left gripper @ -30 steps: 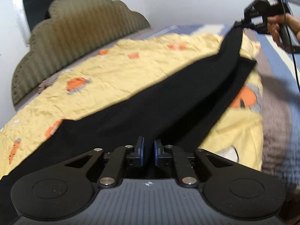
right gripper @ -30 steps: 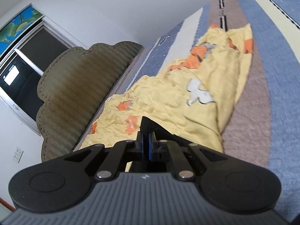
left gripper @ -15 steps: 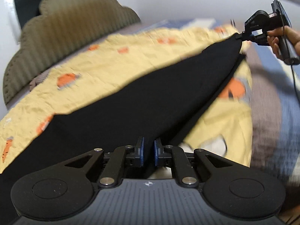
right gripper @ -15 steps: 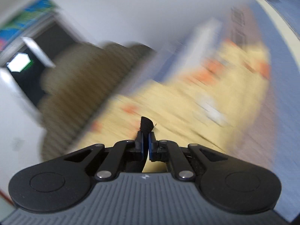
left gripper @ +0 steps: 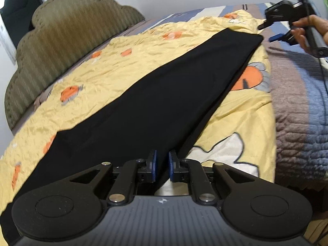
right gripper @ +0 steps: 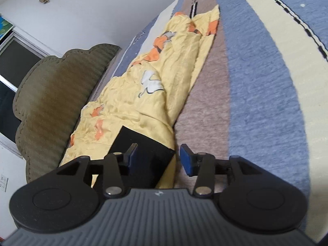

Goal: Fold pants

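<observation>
Black pants [left gripper: 164, 86] lie in a long flat strip across the yellow blanket [left gripper: 123, 61]. My left gripper [left gripper: 162, 164] is at their near end. Its jaws are starting to open, with the black cloth still pinched between the blue pads. Seen from the left wrist, my right gripper [left gripper: 266, 33] hovers just past the far end, held by a person's hand [left gripper: 307, 26]. In the right wrist view that gripper [right gripper: 157, 155] is opening wide. The pants' end [right gripper: 143, 143] lies flat below and between its fingers, and the pads are clear of it.
An olive scalloped headboard [left gripper: 61, 30] stands behind the bed, also in the right wrist view [right gripper: 51, 92]. A blue, brown and cream striped quilt [left gripper: 297, 102] covers the mattress beside the blanket. A dark window [right gripper: 12, 65] is at the left.
The right gripper came down with the pants' end and opened, letting it go. The lifted far part of the pants now lies flat on the blanket. The left gripper stays on the near end.
</observation>
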Demonstrator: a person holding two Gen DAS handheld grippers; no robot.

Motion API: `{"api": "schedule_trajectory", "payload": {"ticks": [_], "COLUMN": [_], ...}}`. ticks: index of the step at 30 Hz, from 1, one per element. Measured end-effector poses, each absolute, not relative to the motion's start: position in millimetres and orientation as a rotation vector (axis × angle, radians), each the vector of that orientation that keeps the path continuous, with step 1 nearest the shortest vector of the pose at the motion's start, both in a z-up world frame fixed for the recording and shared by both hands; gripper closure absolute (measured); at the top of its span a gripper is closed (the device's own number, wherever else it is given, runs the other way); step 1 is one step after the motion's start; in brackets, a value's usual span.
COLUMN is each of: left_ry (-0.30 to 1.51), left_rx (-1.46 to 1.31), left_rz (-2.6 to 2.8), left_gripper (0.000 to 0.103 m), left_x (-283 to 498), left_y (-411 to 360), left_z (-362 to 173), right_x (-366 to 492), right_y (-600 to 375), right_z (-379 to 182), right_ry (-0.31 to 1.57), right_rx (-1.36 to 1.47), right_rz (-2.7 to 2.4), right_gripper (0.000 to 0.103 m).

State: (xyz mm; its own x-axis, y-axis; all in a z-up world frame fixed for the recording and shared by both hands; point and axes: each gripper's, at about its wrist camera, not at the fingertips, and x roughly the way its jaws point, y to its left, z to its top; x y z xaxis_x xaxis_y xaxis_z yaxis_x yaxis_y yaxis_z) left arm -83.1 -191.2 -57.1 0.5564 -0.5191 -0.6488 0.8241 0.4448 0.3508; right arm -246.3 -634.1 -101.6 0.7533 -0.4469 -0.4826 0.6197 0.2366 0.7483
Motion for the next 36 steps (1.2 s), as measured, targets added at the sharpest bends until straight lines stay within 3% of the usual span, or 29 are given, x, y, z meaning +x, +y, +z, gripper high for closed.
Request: {"api": "schedule_trajectory", "payload": {"ticks": [4,8,18,22,25,27,28,36], "left_ry": [0.48,0.411,0.425,0.431,0.433,0.442,0.449,0.49], "left_rx": [0.641,0.618,0.604,0.604,0.608,0.606,0.602,0.567], "left_rz": [-0.937,-0.925,-0.866,-0.858,-0.848,-0.842,-0.838,-0.777], "left_gripper": [0.069,0.031,0.03,0.03,0.03,0.03,0.03,0.03], "left_x": [-89,-95,-88,-86,-86,-85,-84,-69], "left_y": [-187,-182,-180,-179,-178,-177,-177,-170], "left_z": [-42,-30,-31,-31,-33,-34,-35,-36], "right_x": [-243,-234,-232,-233,-230,-227,-226,-219], "right_y": [-638,-638,-647,-645,-645,-644,-645,-635], "right_z": [-116,-120,-132,-137,-137,-130,-127,-101], "right_ry": [0.162,0.155,0.115,0.112,0.078,0.101,0.108,0.102], "right_rx": [1.207,1.237,1.349,1.361,1.359,1.3,1.266,1.128], "right_rz": [-0.686,-0.66,-0.676,-0.679,-0.645,-0.688,-0.69,-0.668], "right_gripper": [0.061,0.06,0.06,0.056,0.061,0.08,0.083,0.088]}}
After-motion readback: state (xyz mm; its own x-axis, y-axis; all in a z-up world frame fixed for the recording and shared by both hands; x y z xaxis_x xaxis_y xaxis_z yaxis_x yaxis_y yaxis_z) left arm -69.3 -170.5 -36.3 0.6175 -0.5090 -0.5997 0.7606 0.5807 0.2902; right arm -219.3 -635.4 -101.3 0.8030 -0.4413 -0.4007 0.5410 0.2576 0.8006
